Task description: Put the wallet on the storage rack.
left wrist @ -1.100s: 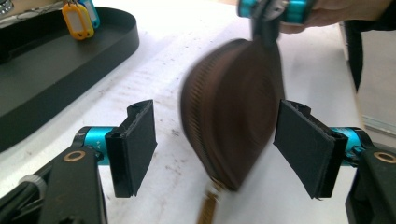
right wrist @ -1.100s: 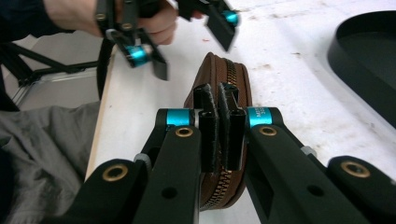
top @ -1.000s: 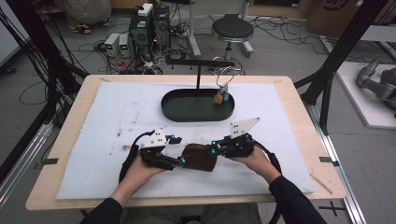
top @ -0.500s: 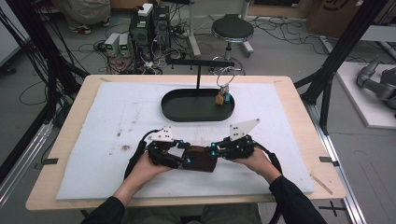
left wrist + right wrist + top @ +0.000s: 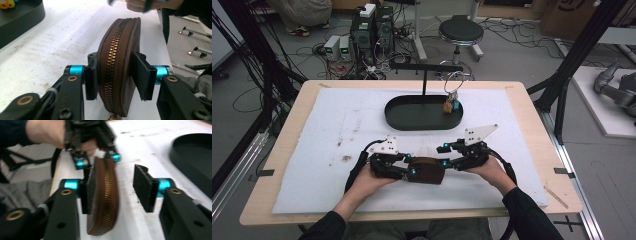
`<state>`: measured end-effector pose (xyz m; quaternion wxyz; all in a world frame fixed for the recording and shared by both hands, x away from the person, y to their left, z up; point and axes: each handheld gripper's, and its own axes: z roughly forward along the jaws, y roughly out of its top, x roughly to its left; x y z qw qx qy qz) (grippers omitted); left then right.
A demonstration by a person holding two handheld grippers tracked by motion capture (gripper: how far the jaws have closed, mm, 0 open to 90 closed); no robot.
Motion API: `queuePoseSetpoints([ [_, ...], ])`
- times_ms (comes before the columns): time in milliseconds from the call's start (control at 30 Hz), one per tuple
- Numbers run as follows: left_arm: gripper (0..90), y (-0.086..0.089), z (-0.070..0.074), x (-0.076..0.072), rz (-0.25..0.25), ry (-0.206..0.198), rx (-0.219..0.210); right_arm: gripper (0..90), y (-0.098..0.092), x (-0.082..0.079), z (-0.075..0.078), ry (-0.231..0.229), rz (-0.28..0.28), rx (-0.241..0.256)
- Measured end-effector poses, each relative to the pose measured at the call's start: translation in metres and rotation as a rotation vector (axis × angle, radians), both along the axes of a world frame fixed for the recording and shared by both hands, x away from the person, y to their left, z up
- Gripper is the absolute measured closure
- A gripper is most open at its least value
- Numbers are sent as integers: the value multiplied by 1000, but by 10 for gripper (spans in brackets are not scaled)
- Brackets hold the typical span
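The left gripper (image 5: 116, 75) has its fingers (image 5: 90, 78) pinched on both flat faces of a brown zipped pouch (image 5: 117, 62), which stands on edge with the brass zipper facing the left gripper view. The right gripper (image 5: 117, 187) has its fingers (image 5: 145, 187) spread wide: one pad lies against a face of the pouch (image 5: 103, 195), the other stands well clear of it with bare white mat between. In the high view the pouch (image 5: 428, 170) sits between the two grippers, the left gripper (image 5: 404, 167) and the right gripper (image 5: 446, 159), near the front edge of the table (image 5: 532, 115), on the white mat (image 5: 322, 130). The black oval tray (image 5: 412, 117) with its stand lies well apart toward the far side, and open mat stretches to the left and between the tray and the hands.
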<state>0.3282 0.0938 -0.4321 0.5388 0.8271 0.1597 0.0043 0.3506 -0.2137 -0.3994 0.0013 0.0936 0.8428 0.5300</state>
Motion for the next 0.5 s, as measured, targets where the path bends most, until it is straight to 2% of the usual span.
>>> queuePoseSetpoints([
  [33,595,0,1,-1,-4,-6,-7,508,-2,1,0,-3,-12,3],
  [133,635,1,4,-3,0,-26,-19,441,-10,6,2,-3,-98,21],
  [267,655,2,4,-4,3,-34,-21,431,-25,12,1,-15,-219,21],
  [500,665,2,8,-5,18,-67,-9,441,-49,18,-1,-24,-351,35],
])
